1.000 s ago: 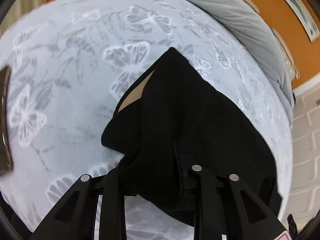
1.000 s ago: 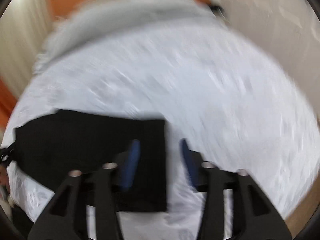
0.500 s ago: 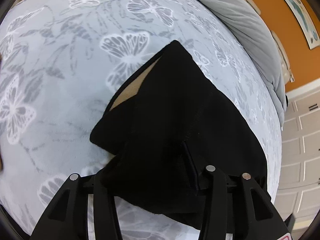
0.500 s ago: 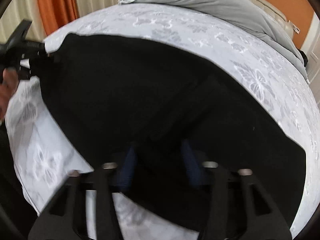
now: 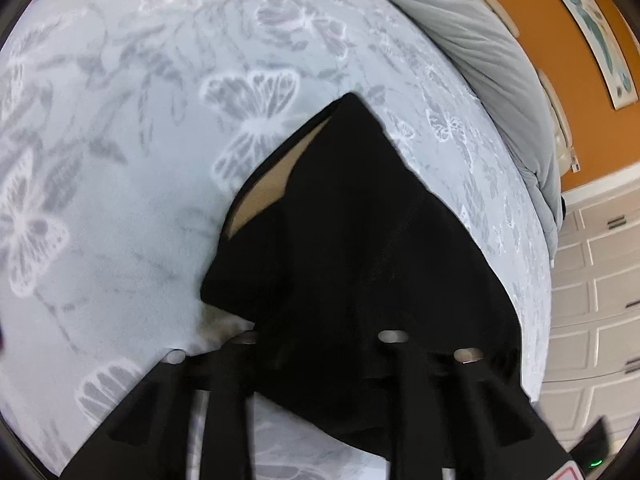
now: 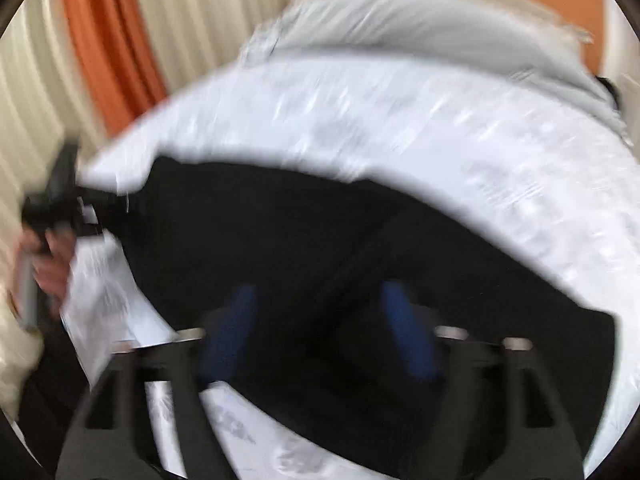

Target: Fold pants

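While blur smears the right view: details there stay soft.
Pants point(image 5: 360, 248): black, spread on the bed point(image 5: 120, 200), tan lining showing at one fold.
Left tool point(image 5: 320, 344): fingertips buried in pants; grip cannot be told.
Right tool point(image 6: 320, 328): blue fingers point(image 6: 234, 328) apart over pants, holding nothing.

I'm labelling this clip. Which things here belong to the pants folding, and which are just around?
Job:
black pants
left claw
right claw
butterfly bedspread, the folding surface

Just around:
grey duvet
orange curtain
wall picture
white cabinet
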The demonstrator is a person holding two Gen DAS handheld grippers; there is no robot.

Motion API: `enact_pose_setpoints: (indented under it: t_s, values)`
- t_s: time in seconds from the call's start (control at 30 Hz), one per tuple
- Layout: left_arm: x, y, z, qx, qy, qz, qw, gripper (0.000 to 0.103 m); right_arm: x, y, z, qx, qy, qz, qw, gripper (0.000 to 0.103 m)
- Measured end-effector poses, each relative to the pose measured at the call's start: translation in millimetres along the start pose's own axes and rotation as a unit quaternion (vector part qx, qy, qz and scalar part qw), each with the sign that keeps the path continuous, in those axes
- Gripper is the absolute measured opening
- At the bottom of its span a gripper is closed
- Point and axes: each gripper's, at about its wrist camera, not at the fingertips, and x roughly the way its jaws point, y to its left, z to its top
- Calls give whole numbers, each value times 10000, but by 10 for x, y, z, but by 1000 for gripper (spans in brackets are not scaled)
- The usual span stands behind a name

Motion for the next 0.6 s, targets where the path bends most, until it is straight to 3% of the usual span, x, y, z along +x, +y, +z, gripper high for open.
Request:
enact_pose_setpoints:
  t_s: [0.1,0.17,0.27,0.37,0.47,0.57,0.6]
  values:
    - [-150,-195,-35,211,-280,-79,9994,15,-197,-484,-2,527,-166,-532,9971,94]
    - [-303,-423,-102,531,-552,-143,9970,15,-247,-756,-44,1003,-139,-651,9927,94]
    - [-616,-1034,-410,1507,-1032,-463,9821,15,-295,-1074,-113,1557,-114,-575,9861,94]
    - [-655,-1509,-784,2290,-1157,-560,9649,15,-361,-1154,-225,1543,-35,-717,9854,94]
    - [-336,-1918,-1249,3113,-819,-389,9460,21,-267,-1129,-238,1397,132,-841,9865,94]
    - [191,-2103,-1700,3739,17,-119,9274,57,-288,-1142,-279,1359,258,-895,9863,94]
    - [268,-2098,-1754,3730,202,-99,9276,58,-254,-1136,-279,1365,314,-847,9865,94]
